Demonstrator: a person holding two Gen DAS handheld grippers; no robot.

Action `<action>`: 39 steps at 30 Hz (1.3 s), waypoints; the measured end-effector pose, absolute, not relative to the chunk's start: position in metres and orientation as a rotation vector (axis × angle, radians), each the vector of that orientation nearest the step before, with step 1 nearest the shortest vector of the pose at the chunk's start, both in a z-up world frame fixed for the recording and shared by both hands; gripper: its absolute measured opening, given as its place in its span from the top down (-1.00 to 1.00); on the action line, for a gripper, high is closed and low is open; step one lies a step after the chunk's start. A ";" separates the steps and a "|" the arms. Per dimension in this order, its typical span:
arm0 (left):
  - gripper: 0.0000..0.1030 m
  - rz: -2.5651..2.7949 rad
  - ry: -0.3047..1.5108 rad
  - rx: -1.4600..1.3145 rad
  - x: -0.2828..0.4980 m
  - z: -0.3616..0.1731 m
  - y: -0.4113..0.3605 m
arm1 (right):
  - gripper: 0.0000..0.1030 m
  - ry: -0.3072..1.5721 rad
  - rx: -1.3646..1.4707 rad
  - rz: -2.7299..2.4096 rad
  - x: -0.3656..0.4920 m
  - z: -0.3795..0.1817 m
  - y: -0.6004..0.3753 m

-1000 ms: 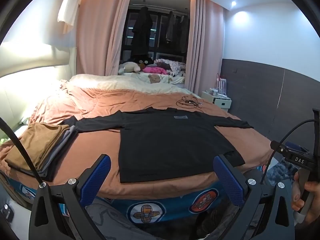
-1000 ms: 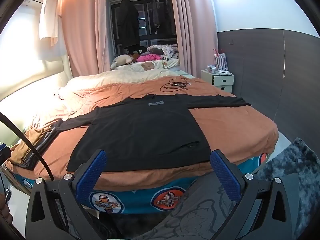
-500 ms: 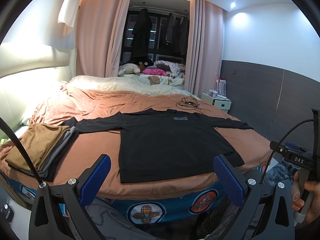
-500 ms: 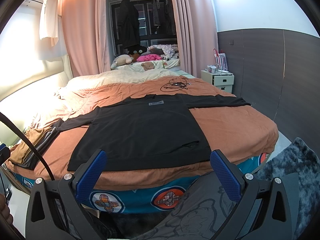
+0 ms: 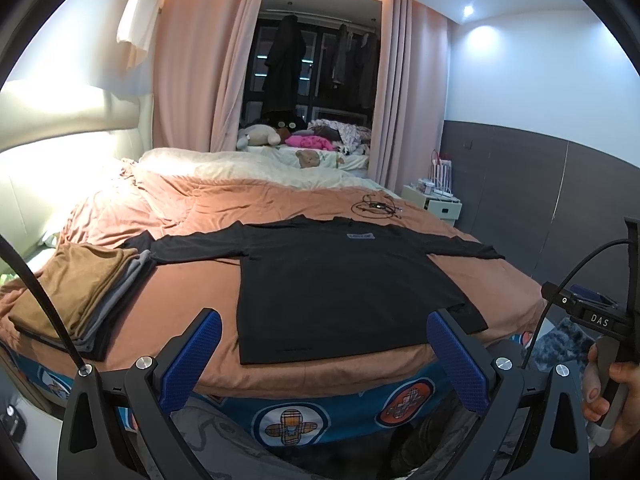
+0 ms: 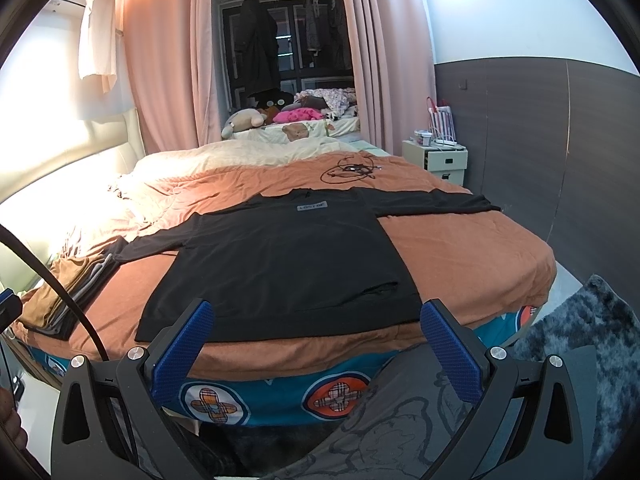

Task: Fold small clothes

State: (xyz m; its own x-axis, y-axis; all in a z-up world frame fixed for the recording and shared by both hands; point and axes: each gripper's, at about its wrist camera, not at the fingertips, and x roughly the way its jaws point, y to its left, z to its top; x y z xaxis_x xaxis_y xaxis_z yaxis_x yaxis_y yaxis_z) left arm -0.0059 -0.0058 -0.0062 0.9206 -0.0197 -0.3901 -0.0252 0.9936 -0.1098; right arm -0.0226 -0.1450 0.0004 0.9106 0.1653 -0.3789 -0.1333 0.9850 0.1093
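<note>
A black long-sleeved shirt [image 5: 344, 280] lies flat near the bed's [image 5: 192, 292] foot edge; folded clothes [image 5: 72, 292] sit at its left corner. The left gripper [image 5: 320, 364] and right gripper [image 6: 316, 344] hover with jaws wide, empty.

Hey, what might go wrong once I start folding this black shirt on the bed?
The black long-sleeved shirt's left cuff lies against the stack of folded brown and grey clothes; pulling that sleeve might disturb the stack. The shirt's hem sits near the orange bedspread's front edge, so it may slip off. The tangled black cable beyond the collar could snag.
</note>
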 end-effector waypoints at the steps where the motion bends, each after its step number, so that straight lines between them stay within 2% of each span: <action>1: -1.00 0.004 0.404 -0.113 -0.005 -0.006 -0.005 | -1.00 0.403 0.083 0.153 -0.022 0.000 -0.145; 39: -1.00 -0.009 0.399 -0.122 -0.010 -0.005 -0.001 | -1.00 0.403 0.087 0.153 -0.024 0.000 -0.146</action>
